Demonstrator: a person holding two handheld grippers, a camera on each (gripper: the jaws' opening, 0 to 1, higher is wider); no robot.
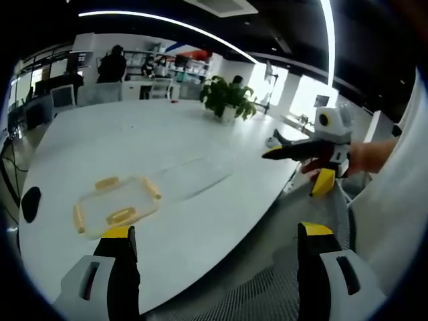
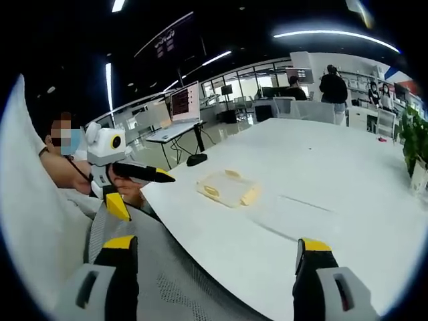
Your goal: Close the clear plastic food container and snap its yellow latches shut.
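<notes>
A broad white table (image 1: 200, 154) runs away from the person, its near edge curving past both grippers, and most of its top is bare around the one thing lying near that edge. In the left gripper view the left gripper (image 1: 215, 241) hangs over the near edge with its two yellow-tipped jaws spread wide and nothing between them. The clear food container (image 1: 118, 204) with yellow latches lies flat on the table just beyond the left jaw's tip, apart from it. A dark object (image 1: 31, 202) sits at the table's left edge, and a potted plant (image 1: 229, 99) stands at the far side. In the right gripper view the right gripper (image 2: 212, 253) is likewise spread open and empty, low over the table's near edge, with the container (image 2: 228, 187) farther off, ahead between the jaws. People stand in the far background of the room.
</notes>
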